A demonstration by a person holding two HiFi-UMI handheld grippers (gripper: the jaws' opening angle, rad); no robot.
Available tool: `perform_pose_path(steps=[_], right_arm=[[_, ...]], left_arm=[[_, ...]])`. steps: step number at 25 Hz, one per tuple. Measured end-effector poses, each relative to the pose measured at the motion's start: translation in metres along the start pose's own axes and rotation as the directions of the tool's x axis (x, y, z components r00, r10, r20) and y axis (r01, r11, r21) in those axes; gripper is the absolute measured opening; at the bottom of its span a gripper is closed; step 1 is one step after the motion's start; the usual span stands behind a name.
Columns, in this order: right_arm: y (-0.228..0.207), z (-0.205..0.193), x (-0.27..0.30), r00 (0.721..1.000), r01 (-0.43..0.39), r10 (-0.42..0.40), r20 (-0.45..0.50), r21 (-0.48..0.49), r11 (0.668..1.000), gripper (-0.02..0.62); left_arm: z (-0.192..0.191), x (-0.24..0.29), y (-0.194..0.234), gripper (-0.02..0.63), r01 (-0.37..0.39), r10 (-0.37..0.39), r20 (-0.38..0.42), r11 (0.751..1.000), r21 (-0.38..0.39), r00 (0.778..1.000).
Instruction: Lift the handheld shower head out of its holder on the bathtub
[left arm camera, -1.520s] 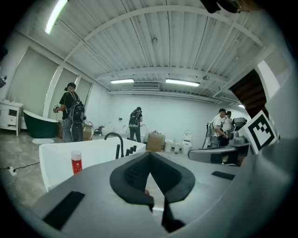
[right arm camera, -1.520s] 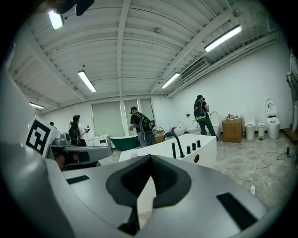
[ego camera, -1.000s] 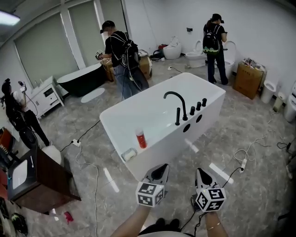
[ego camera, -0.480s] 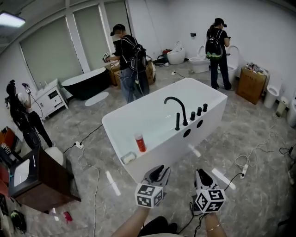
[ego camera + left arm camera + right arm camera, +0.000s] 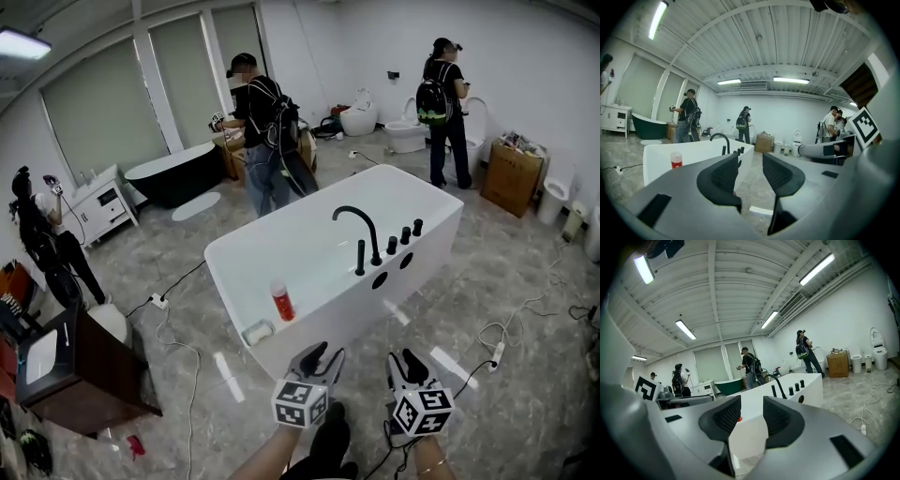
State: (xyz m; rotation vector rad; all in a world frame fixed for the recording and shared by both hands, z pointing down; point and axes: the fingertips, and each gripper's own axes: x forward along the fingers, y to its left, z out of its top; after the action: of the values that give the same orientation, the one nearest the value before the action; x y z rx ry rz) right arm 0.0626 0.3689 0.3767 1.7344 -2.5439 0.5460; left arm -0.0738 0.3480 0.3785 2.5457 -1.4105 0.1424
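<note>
The white bathtub [image 5: 323,305] stands ahead of me. On its near rim, the black handheld shower head [image 5: 360,258] sits upright in its holder, beside the curved black spout [image 5: 356,217] and three knobs [image 5: 405,235]. Both grippers hover short of the tub's near wall, apart from the shower head. My left gripper [image 5: 314,354] and right gripper [image 5: 405,362] have just been opening, with nothing between their fingers. The left gripper view shows its jaws [image 5: 751,161] apart, with the shower head [image 5: 723,150] beyond them. The right gripper [image 5: 751,406] likewise frames the tub, the shower head [image 5: 773,390] to the right.
A red bottle [image 5: 279,300] and a soap dish [image 5: 256,331] rest on the tub's left end. A dark cabinet [image 5: 80,375] stands at left. Cables [image 5: 178,328] and a power strip [image 5: 497,354] lie on the floor. People work by a black tub [image 5: 173,169] and toilets [image 5: 408,131].
Both grippers' jaws, shut a second ago, now stand apart. Both have moved a little forward toward the tub's near wall.
</note>
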Motion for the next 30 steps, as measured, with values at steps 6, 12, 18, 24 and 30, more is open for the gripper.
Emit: perform_pose_path(steps=[6, 12, 18, 24, 30], right_arm=[[-0.023, 0.004, 0.057, 1.0, 0.004, -0.004, -0.018, 0.02, 1.0, 0.199], [-0.046, 0.023, 0.13, 1.0, -0.011, 0.011, 0.023, 0.007, 1.0, 0.236], [-0.07, 0.034, 0.213, 1.0, -0.004, 0.004, -0.009, -0.01, 1.0, 0.255], [-0.085, 0.046, 0.287, 0.999, 0.017, -0.018, -0.039, -0.046, 0.999, 0.261], [-0.104, 0.05, 0.342, 0.997, 0.039, -0.043, -0.067, -0.067, 0.997, 0.261]], left_arm=[[-0.002, 0.054, 0.034, 0.198, 0.017, -0.017, -0.017, 1.0, -0.014, 1.0], [0.004, 0.124, 0.086, 0.223, 0.016, -0.017, -0.016, 0.999, -0.035, 1.0], [0.016, 0.197, 0.136, 0.236, 0.029, -0.03, -0.03, 0.999, -0.043, 0.999], [0.03, 0.264, 0.185, 0.24, 0.048, -0.05, -0.047, 0.997, -0.055, 0.998], [0.04, 0.319, 0.214, 0.247, 0.078, -0.081, -0.05, 0.995, -0.06, 0.995]])
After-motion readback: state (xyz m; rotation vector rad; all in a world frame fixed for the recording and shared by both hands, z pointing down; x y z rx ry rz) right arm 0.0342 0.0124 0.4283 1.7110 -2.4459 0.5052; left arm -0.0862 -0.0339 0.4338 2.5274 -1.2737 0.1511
